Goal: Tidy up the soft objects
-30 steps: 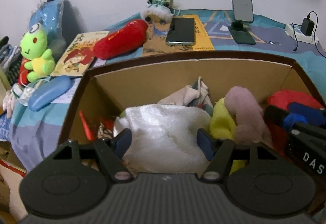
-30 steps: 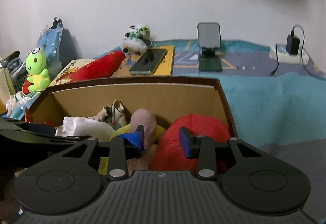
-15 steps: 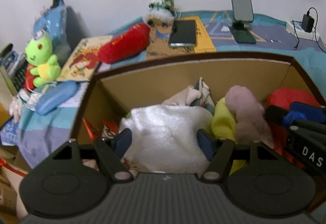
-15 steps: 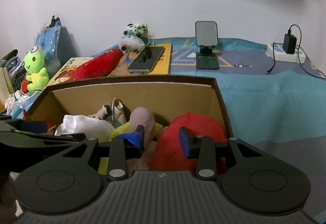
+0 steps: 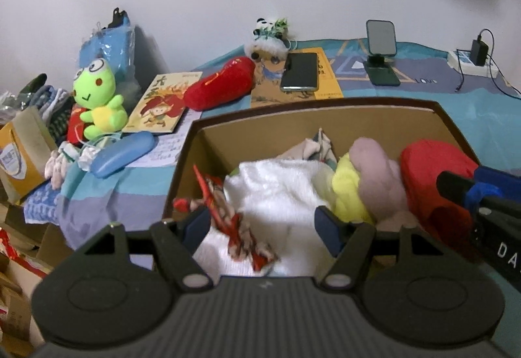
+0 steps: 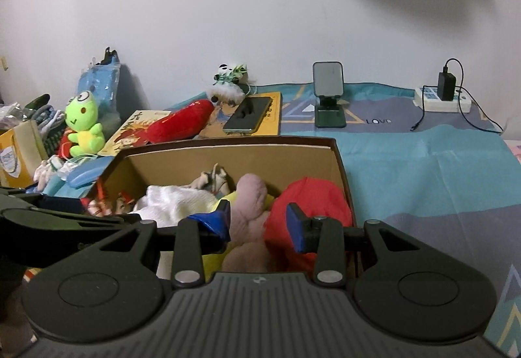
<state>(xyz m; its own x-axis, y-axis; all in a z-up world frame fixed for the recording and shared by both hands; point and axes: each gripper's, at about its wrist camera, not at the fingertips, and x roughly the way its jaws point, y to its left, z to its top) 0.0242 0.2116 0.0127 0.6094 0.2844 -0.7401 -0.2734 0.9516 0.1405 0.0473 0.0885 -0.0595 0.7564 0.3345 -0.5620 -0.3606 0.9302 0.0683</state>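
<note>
The cardboard box on the bed already has many soft things inside: a white towel, a yellow and pink plush, a red plush at the right end, and a small red patterned cloth at the left end. So I judge the packing is well along, but not finished. Outside the box there are more soft things: a green frog toy on the left, a long red plush lying partly on a picture book, and a small panda toy near the wall.

The left gripper hangs low over the near left part of the box, pointing forward and a little down. Its jaws stand wide apart, with the towel and the red patterned cloth between and under them. Whether they touch, I cannot tell; nothing seems gripped.

The right gripper is over the right half of the box, level, with a moderate gap between its jaws. The pink plush and the red plush are just behind the gap, but it holds nothing.

The next move, I think, calls for lifting one gripper clear of the box rim and reaching to the left for the frog or the long red plush. The phone and the phone stand are hard things and should be avoided.
</note>
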